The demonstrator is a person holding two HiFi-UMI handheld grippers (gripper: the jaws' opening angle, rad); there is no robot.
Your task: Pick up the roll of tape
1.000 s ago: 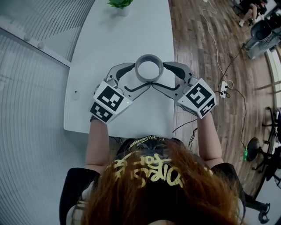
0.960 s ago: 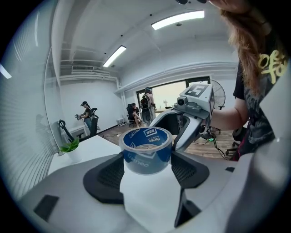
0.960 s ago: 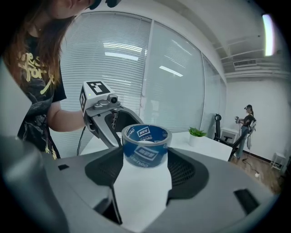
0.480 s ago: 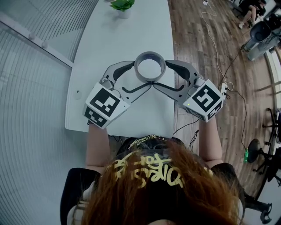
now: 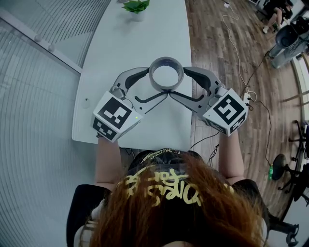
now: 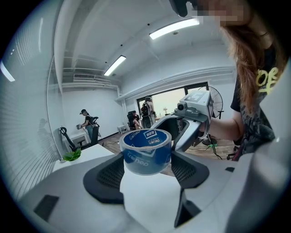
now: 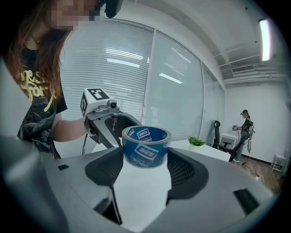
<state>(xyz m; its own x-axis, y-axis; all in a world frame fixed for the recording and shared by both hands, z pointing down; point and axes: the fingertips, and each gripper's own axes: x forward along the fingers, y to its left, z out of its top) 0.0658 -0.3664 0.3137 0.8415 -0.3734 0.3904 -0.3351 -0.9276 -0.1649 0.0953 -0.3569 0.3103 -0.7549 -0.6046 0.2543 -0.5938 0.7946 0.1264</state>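
The blue roll of tape (image 6: 145, 152) is in the air, a little above the white worktop (image 5: 135, 43); the left gripper (image 6: 146, 169) clamps it between its pads; the right gripper (image 7: 144, 169) clamps it likewise, from the opposite side.

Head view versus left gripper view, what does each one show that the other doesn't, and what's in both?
Only the head view: the marker cube on the left claw, and a power strip on the floor. Only the left gripper view: blue print on the tape roll, ceiling lights, people across the room. Both: the roll held between the left claw and right claw, the white table, the potted plant.
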